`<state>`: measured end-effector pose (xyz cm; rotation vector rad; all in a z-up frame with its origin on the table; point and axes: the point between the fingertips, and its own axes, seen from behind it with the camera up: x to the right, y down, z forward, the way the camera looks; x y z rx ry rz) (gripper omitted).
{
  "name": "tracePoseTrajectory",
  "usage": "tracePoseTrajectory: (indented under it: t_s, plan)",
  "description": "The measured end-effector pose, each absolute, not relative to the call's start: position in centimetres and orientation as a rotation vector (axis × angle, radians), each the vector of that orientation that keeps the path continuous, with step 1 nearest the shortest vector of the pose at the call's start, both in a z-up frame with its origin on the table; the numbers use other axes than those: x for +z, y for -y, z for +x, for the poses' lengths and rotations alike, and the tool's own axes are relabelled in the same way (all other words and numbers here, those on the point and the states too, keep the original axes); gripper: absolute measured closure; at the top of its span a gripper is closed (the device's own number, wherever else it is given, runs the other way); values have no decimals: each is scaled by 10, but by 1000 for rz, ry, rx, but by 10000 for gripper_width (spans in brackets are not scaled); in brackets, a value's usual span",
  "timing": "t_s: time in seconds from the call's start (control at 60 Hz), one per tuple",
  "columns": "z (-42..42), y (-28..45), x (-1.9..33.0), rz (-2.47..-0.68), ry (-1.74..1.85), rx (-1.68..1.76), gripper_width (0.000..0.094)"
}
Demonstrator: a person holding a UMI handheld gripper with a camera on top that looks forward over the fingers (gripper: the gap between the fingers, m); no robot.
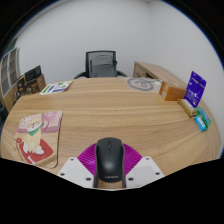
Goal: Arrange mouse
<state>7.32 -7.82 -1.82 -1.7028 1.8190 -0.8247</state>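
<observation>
A black computer mouse (110, 161) sits between my gripper's (110, 170) two fingers, its nose pointing away over the round wooden table (120, 110). The magenta pads (91, 157) press against both of its sides, so the gripper is shut on the mouse. It is held near the table's front edge. I cannot tell whether it rests on the table or is lifted off it.
A picture mat with a cat drawing (38, 134) lies to the left. A blue box (195, 88) and a small teal item (203, 120) stand to the right. A booklet (55, 88) and a round white object (144, 85) lie at the far side, with a grey chair (101, 63) beyond.
</observation>
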Motion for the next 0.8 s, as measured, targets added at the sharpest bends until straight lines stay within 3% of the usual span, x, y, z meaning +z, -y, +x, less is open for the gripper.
tracePoseTrajectory:
  t_s: [0.083, 0.2, 0.367, 0.467, 0.583, 0.8]
  plan:
    - [72, 78, -6, -1713, -1816, -831, 622]
    - [81, 68, 46, -1691, -1771, -871, 622]
    - [110, 18, 120, -1661, -1670, -887, 621]
    - [126, -26, 141, -1645, -1626, -864, 620]
    - [137, -83, 136, -1656, -1599, -808, 619]
    - [135, -159, 82, -1726, -1583, -740, 620]
